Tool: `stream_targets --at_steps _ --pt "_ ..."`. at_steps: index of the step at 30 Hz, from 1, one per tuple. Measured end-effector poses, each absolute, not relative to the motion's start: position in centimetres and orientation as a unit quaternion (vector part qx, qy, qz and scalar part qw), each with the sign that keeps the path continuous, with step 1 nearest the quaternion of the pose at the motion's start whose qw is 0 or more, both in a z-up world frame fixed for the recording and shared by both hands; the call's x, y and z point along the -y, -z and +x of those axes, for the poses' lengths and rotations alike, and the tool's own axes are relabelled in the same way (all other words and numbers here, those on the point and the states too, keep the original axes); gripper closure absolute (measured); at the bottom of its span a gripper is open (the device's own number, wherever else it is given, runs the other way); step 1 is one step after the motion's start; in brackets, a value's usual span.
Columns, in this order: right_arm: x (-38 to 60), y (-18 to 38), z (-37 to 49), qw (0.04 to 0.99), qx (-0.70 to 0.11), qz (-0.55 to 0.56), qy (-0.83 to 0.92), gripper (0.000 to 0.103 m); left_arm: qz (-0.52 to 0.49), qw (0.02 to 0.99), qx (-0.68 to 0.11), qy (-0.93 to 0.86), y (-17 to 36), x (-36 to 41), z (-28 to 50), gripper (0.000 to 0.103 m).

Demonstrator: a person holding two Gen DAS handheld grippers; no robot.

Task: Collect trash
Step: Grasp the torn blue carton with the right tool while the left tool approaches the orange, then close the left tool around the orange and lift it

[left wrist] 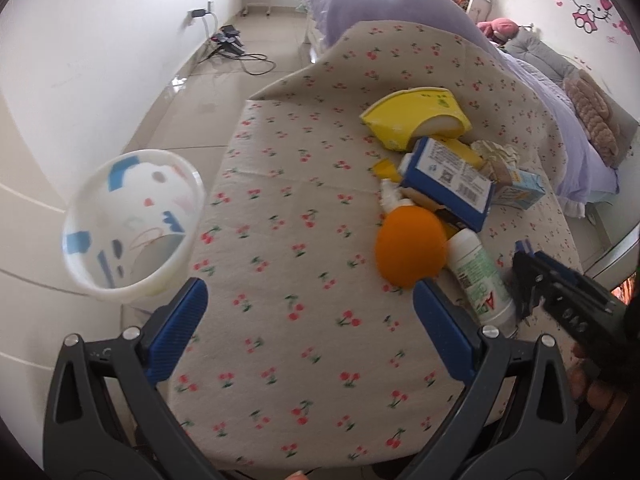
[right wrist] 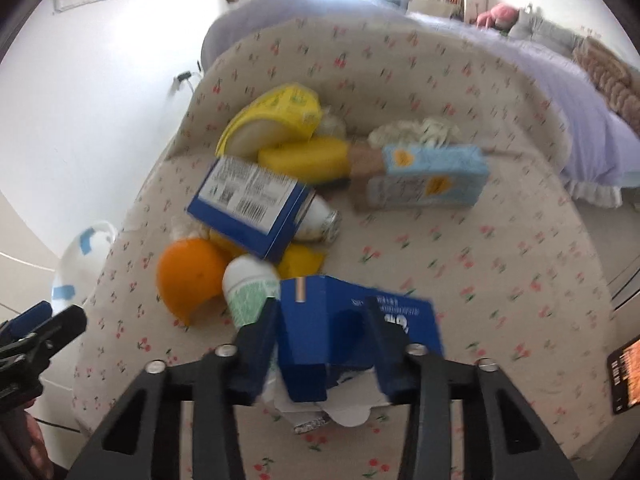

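A pile of trash lies on the cherry-print cloth (left wrist: 304,240): an orange peel (left wrist: 410,246), a white bottle with green print (left wrist: 478,280), a blue carton with a barcode (left wrist: 452,180), yellow packaging (left wrist: 416,116), a light blue box (right wrist: 430,180) and crumpled paper. My left gripper (left wrist: 308,320) is open and empty above the cloth, left of the pile. My right gripper (right wrist: 322,334) is shut on a torn blue box (right wrist: 332,332), held just in front of the pile; it also shows in the left wrist view (left wrist: 560,292).
A white bin with blue patches (left wrist: 132,224) stands on the floor left of the table. Behind is a bed with purple bedding (left wrist: 560,128), cables on the tiled floor (left wrist: 240,52) and a white wall on the left.
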State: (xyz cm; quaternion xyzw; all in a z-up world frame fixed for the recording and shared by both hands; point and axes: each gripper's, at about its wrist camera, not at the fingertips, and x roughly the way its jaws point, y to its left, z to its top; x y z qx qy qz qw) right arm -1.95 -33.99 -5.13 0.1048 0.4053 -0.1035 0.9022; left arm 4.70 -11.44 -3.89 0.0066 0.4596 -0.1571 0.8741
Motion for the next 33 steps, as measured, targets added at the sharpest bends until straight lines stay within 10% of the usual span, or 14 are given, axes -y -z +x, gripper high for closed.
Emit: stream_targets --at_steps 15,19,33 --pt "39.1 2.7 -4.9 0.909 -0.362 0.173 0.113 0.075 -0.015 0.844 -0.472 0.255 5.9 17.5 7.1 0.022" --pt "39.4 2.7 -5.0 0.91 -0.361 0.172 0.113 0.075 -0.014 0.829 -0.494 0.261 7.1 18.2 7.6 0.043" --pt "39.2 1.7 -5.5 0.914 -0.348 0.181 0.106 0.075 -0.012 0.828 -0.481 0.287 5.2 16.7 5.8 0.053"
